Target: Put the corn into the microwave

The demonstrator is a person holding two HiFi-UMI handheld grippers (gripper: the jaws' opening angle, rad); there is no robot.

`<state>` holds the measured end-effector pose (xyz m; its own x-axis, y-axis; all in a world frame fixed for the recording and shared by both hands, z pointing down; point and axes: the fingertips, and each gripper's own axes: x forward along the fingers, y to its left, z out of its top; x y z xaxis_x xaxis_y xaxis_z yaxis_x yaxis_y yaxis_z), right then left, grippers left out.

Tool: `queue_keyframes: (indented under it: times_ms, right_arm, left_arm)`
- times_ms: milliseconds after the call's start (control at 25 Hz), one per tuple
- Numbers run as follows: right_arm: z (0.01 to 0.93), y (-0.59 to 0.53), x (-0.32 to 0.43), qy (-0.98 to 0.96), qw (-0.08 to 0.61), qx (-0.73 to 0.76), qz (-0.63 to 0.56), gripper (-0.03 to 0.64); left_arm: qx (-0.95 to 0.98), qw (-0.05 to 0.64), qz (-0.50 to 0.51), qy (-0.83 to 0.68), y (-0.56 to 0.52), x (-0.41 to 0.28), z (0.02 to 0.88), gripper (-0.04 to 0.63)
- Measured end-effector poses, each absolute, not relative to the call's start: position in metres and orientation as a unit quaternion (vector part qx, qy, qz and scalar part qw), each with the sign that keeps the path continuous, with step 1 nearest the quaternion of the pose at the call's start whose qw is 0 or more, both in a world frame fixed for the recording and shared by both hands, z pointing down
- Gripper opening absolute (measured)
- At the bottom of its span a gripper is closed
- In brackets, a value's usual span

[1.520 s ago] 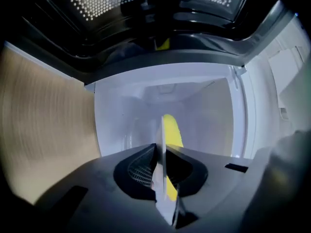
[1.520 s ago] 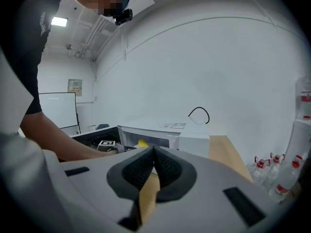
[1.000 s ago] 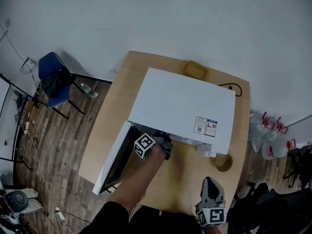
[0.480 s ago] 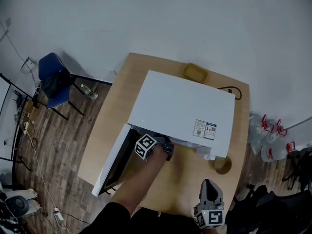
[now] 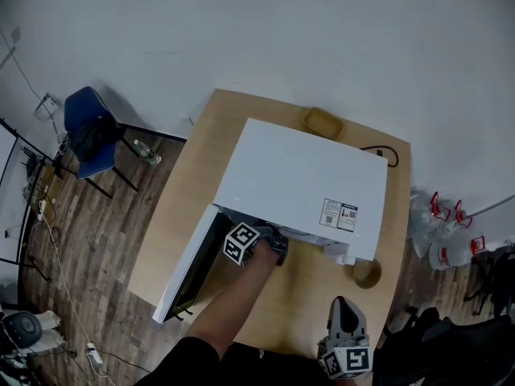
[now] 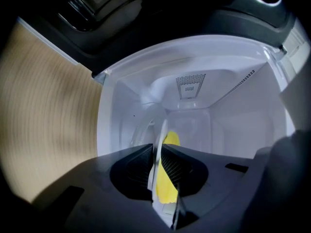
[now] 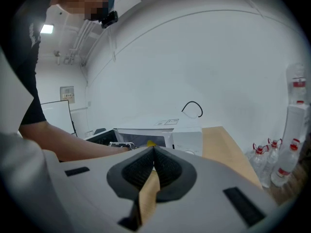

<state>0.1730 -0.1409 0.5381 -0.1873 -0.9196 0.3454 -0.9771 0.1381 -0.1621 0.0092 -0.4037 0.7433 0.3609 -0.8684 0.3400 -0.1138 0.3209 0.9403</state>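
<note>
**So, the corn's inside the microwave**

The corn is on a white plate inside the microwave cavity. The left gripper reaches in past the open door and is clamped on the plate's rim. The door hangs out toward the tabletop's left edge. The right gripper hovers at the front edge near the right corner (jaws pressed together, nothing in them).

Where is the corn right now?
In the left gripper view the corn shows at centre frame, on the white plate that the left tongs pinch by its rim, at the mouth of the open microwave.
</note>
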Motion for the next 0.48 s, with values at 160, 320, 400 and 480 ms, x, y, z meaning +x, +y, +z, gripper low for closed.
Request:
queue_keyframes:
  times_ms: [160,320,400,480]
  right_arm:
    - [0.533,-0.140,0.161,-0.758,0.078,0.624,0.173,0.060]
    - [0.532,-0.133,0.145,-0.775,0.111,0.607,0.139,0.060]
    - [0.527,-0.131,0.138,-0.779,0.126,0.602,0.122,0.060]
    - [0.517,-0.134,0.129,-0.787,0.107,0.597,0.117,0.060]
  left_arm:
    - [0.512,0.642,-0.264,-0.506,-0.400,0.009,0.743,0.035]
    - [0.522,0.620,-0.267,-0.521,-0.401,0.005,0.737,0.104]
    - [0.535,0.601,-0.259,-0.534,-0.402,0.001,0.733,0.149]
    - [0.554,0.579,-0.242,-0.547,-0.403,-0.001,0.730,0.181]
